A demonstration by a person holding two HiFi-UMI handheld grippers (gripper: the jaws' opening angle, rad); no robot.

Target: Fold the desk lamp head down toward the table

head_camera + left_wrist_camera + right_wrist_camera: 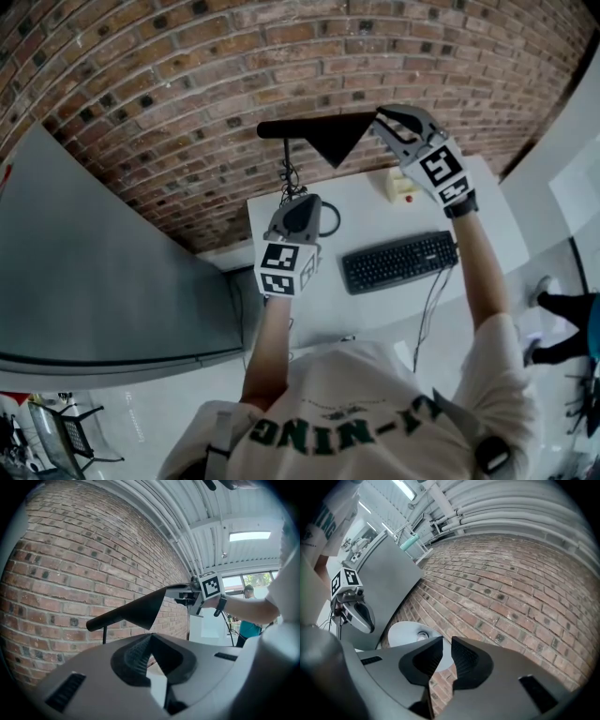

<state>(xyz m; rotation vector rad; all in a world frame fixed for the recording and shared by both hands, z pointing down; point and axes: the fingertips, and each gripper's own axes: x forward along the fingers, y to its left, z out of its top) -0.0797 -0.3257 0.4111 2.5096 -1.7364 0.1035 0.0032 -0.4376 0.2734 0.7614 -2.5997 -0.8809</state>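
The black desk lamp head (330,141), a cone on a horizontal bar, hangs high above the white desk (375,305). My right gripper (382,122) is at the cone's right edge and shut on its rim. In the right gripper view the shade's white inside with the bulb (405,634) lies just behind the nearly closed jaws (445,651). My left gripper (302,202) is lower, above the desk near the lamp's thin stem (286,173). Its jaws (150,641) meet at the tips with nothing between them; the stem (104,634) stands to their left, under the lamp head (140,609).
A black keyboard (398,261) lies on the desk, with a beige box with a red button (401,185) behind it. A cable loop (330,220) sits by the lamp. A brick wall (187,75) is behind; a grey panel (94,281) stands left.
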